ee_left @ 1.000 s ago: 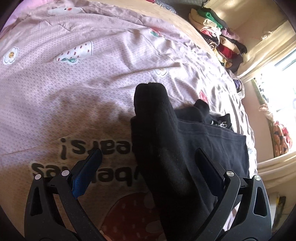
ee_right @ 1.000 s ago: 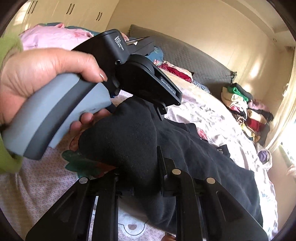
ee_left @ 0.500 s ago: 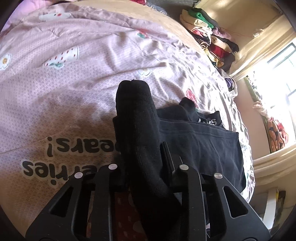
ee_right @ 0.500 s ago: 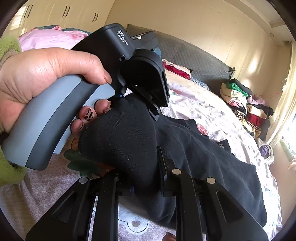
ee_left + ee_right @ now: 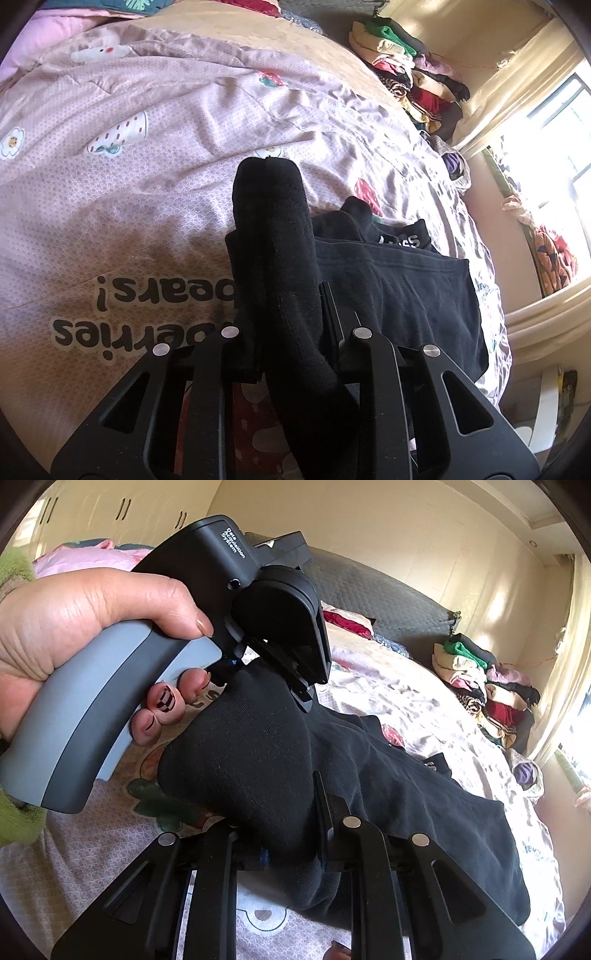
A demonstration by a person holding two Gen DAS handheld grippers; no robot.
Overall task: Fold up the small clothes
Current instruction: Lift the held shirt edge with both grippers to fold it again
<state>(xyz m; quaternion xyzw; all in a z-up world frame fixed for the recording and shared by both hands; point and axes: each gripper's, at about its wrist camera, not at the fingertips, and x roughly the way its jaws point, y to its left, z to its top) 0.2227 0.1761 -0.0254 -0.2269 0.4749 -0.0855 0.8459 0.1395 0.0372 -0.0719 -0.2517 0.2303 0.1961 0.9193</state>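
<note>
Across the bed's pink quilt (image 5: 155,192), print reads "berries" and "bears!"; "Data Acquisition System" marks the left tongs (image 5: 295,686), earlier wide, now closing on the black sock (image 5: 280,266). Right tongs (image 5: 291,823) clamp it too.

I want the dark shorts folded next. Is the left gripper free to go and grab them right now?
Probably not. The left gripper is closing on the black sock, which the right gripper also clamps. The shorts lie uncovered just beside it.
</note>
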